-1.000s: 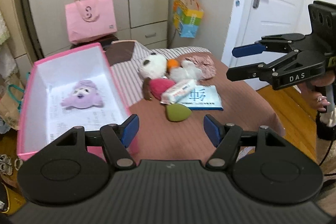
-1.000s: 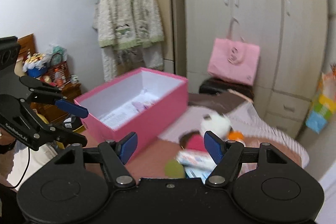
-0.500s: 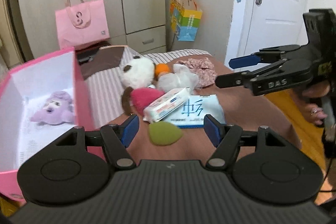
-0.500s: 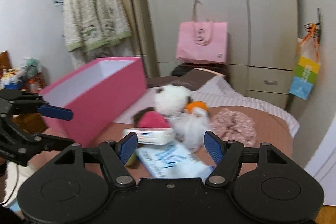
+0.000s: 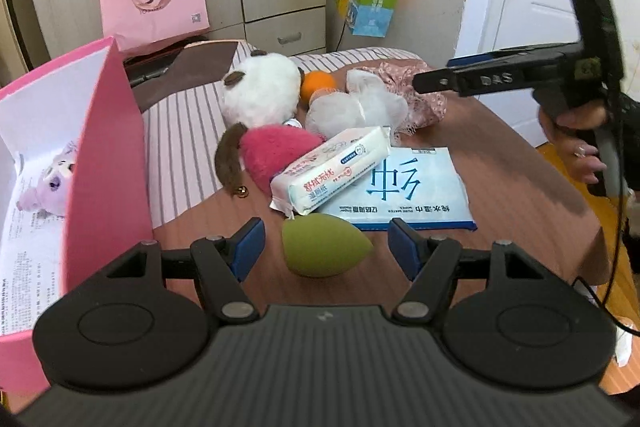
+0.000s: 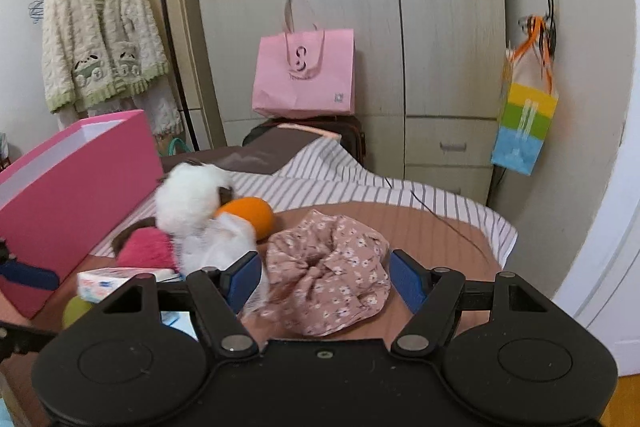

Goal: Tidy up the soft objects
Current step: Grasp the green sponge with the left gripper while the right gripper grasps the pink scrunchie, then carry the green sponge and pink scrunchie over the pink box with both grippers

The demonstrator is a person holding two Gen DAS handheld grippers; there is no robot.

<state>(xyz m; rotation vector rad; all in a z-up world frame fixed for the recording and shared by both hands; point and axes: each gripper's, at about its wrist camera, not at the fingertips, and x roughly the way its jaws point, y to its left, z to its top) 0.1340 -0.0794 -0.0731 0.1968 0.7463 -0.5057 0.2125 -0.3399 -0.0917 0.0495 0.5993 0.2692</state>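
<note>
The left tongs [image 5: 324, 247] are standing open, nothing pressed between the blue pads, and the green sponge egg [image 5: 325, 245] is lying on the brown tabletop [image 5: 500, 187] in the gap between them, apart from both. Just beyond it, a white tissue pack [image 5: 332, 171] is leaning on a flat blue wipes packet [image 5: 412, 191]. Behind those, a pink plush [image 5: 276, 155], a white plush [image 5: 260, 91], an orange ball [image 5: 316, 85] and a white mesh pouf [image 5: 356, 107] are crowding together. At the left, a pink box [image 5: 108, 155] is holding a purple plush toy [image 5: 50, 183]. The right tongs [image 6: 324, 277] are also gaping open and empty, framing the floral fabric bundle [image 6: 328, 267] on the tabletop. Farther back, a pink bag [image 6: 304, 75] is sitting before the wardrobe [image 6: 440, 27].
</note>
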